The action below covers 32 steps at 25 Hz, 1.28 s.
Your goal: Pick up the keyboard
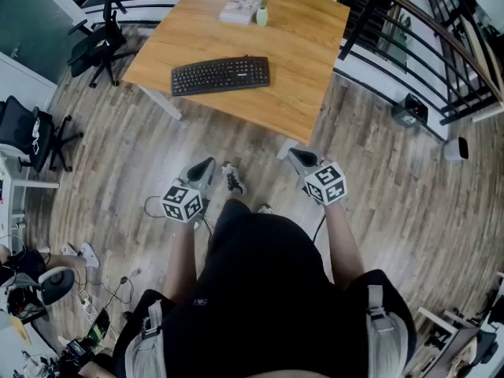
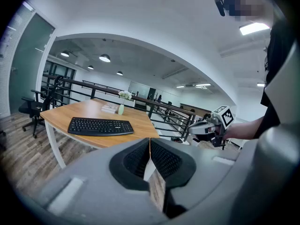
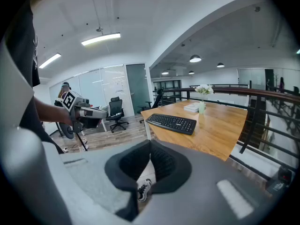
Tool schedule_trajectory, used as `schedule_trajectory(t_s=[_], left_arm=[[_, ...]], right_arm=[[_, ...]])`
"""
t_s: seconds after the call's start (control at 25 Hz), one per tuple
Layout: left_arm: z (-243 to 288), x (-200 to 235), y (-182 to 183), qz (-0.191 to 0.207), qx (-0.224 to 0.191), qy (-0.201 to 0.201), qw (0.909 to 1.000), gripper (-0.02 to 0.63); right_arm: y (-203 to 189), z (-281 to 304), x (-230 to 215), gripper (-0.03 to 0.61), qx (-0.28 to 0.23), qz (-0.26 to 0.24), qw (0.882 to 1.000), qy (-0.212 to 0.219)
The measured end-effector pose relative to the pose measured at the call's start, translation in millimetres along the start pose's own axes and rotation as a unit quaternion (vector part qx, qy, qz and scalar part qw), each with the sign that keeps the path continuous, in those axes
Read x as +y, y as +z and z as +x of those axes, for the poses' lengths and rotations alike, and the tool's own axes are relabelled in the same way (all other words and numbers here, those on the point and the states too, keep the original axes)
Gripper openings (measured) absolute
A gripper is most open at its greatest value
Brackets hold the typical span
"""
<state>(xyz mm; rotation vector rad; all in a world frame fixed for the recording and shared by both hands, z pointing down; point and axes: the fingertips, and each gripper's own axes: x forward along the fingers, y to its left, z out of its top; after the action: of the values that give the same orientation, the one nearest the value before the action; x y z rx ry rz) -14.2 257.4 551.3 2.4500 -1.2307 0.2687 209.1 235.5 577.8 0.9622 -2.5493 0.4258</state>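
Grippers both shut and empty: left gripper (image 1: 208, 163) and right gripper (image 1: 293, 153) have their pads pressed together, held out over the floor (image 1: 118, 156), well short of the table (image 1: 315, 53). The keyboard (image 1: 221, 75) lies flat on the table's near-left part, set back from the near edge, with bare wood on all four sides and nothing touching it. A book (image 1: 240, 8) and a small vase (image 1: 262, 14) of flowers sit at the far edge, well apart from it. There is open floor between the person and the table's near edge. A railing (image 1: 409, 61) runs close along the right side and an office chair (image 1: 98, 42) stands off the left corner. The head view alone shows cables and clutter on the floor at lower left. The left gripper view shows the railing behind the table, plus the right gripper out to the side. The right gripper view shows the left gripper, more chairs and a glass wall beyond.
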Motion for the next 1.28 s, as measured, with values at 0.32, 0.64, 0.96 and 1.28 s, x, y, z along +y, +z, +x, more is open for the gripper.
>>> schedule_trajectory(t_s=[0.32,0.64,0.96,1.28], left_arm=[[2,-1,-2,-0.004,0.000,-0.001,1.0000,0.015],[-3,6,-8,-0.010,0.000,0.003,0.9999,0.015],[8,27,-2,-0.020,0.001,0.005,0.9998,0.015],[33,71,19,-0.024,0.001,0.000,0.9997,0.015]], right_arm=[[6,-4,-1,0.003,-0.008,-0.032,0.999,-0.013],[6,5,0,0.003,-0.012,-0.032,0.999,-0.022],[12,26,-9,0.003,0.000,-0.031,0.999,-0.021],[29,67,-31,0.003,0.008,-0.019,1.000,-0.021]])
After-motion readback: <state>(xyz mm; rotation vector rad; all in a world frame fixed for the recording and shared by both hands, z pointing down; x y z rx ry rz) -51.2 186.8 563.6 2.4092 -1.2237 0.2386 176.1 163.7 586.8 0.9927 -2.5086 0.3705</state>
